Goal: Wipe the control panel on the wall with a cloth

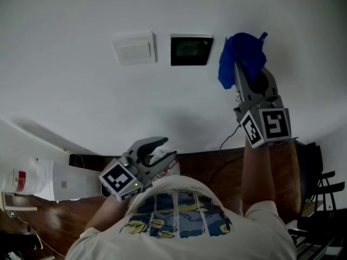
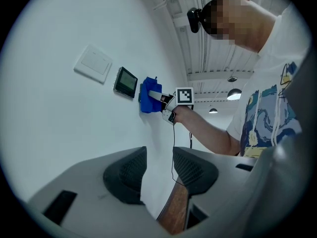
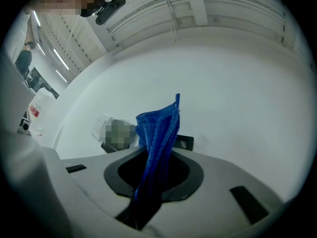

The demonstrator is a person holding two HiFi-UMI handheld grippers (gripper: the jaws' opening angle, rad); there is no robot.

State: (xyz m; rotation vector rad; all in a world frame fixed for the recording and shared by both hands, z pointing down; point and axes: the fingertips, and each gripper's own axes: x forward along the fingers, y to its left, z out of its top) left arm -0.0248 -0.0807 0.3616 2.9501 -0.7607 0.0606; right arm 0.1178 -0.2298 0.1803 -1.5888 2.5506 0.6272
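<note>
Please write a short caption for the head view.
Right gripper holds a blue cloth at the wall, beside the dark control panel.

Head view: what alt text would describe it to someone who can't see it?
The right hand-held gripper holds a blue cloth up at a white wall, just right of a dark control panel with a white switch plate on its left. The left hand-held gripper sits low, open and empty.

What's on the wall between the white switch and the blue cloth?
The dark control panel lies between the white switch and the blue cloth, clearest in the head view.
</note>
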